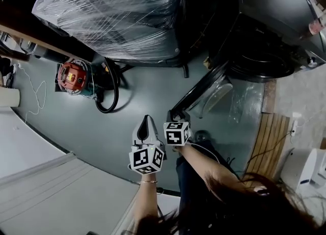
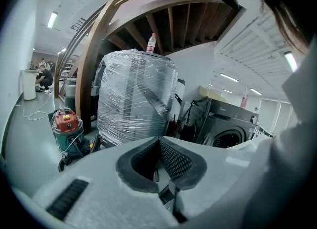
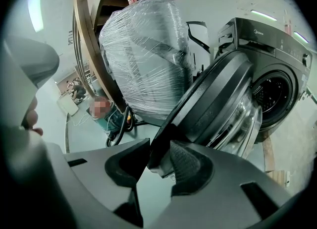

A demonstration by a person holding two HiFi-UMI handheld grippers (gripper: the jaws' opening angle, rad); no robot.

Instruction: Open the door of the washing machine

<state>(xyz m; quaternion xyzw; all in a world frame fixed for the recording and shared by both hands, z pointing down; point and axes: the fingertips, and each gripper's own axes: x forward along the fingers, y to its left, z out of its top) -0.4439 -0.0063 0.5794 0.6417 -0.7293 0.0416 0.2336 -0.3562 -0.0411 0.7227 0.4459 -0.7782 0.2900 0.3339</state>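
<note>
**Head view.** The washing machine (image 1: 265, 30) stands at the upper right with its door (image 1: 202, 88) swung out over the floor (image 1: 127, 112). Seen nearly edge-on, the door runs as a dark bar from the machine down-left to the right tongs (image 1: 179, 117), and its free end meets them. The bulging glass faces lower right. The left tongs (image 1: 146, 122) hang just left of the right ones, closed to a point and apart from the door. A wrapped appliance (image 1: 117, 10) and a red-topped vacuum cleaner (image 1: 74, 78) stand further left.

**Left gripper view.** The left tongs (image 2: 159, 140) have their pads touching at the tips, with nothing between them. Beyond them are the wrapped appliance (image 2: 133, 94), a bottle (image 2: 151, 42) on top of it, the vacuum cleaner (image 2: 66, 124), and the washing machine (image 2: 233, 119) at the right with its round opening.

**Right gripper view.** The right tongs (image 3: 159, 153) stand fairly wide, closed on the door's (image 3: 213, 104) dark rim, with one pad on each face. The door rises up-right from them, its glass bowl turned toward the washing machine (image 3: 267, 39). The drum's (image 3: 270, 94) holed metal wall shows through the opening. What it holds cannot be told.
</note>
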